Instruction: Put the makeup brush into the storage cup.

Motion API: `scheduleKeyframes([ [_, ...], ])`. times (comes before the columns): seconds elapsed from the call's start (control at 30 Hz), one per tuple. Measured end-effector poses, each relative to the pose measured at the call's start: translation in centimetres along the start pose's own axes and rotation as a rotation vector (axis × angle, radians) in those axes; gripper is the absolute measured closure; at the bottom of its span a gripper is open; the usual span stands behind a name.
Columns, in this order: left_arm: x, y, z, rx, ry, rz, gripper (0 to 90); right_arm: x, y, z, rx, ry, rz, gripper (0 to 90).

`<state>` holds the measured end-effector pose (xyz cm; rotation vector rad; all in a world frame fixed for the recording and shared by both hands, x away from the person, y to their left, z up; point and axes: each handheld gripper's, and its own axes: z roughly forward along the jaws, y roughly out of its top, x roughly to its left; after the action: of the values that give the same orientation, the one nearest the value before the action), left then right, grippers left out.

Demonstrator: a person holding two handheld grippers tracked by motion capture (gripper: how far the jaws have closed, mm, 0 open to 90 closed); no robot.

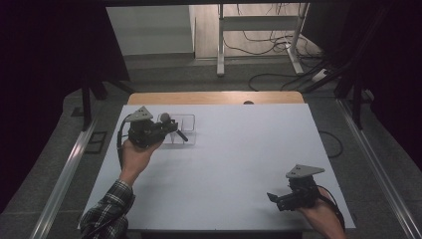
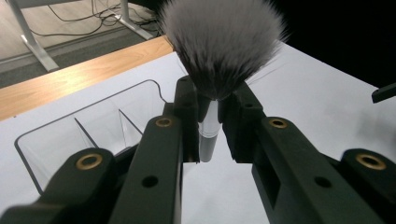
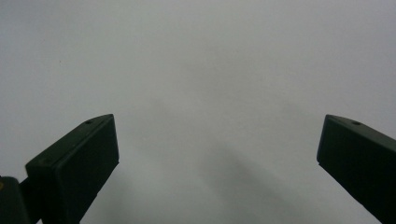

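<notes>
A makeup brush (image 2: pixel 219 51) with a grey-and-white bristle head and a silver handle stands upright between the jaws of my left gripper (image 2: pixel 209 100), which is shut on its handle just below the bristles. In the high view the left gripper (image 1: pixel 171 128) hovers at the back left of the white table over a clear divided organizer tray (image 1: pixel 189 119), the brush head (image 1: pixel 164 117) sticking up. That tray (image 2: pixel 60 140) lies just behind the jaws in the left gripper view. My right gripper (image 1: pixel 272 199) rests near the front right, open with nothing between its fingers (image 3: pixel 77 163).
The white table top (image 1: pixel 239 159) has a wooden strip (image 1: pixel 214 97) along its far edge. Beyond it stand a desk frame (image 1: pixel 259 35) and loose cables (image 1: pixel 278 79) on the floor. Metal rails (image 1: pixel 62 179) run along both sides of the table.
</notes>
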<state>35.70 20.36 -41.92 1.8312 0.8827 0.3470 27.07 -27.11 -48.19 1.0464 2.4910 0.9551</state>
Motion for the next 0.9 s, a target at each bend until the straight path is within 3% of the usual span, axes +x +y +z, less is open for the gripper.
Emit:
scheduleKeyframes([
  [0.9,1.5,2.2,1.5,0.008,0.063,0.01,76.6,-0.4,-1.2,-1.4,-0.018,-0.001,0.041,0.0],
])
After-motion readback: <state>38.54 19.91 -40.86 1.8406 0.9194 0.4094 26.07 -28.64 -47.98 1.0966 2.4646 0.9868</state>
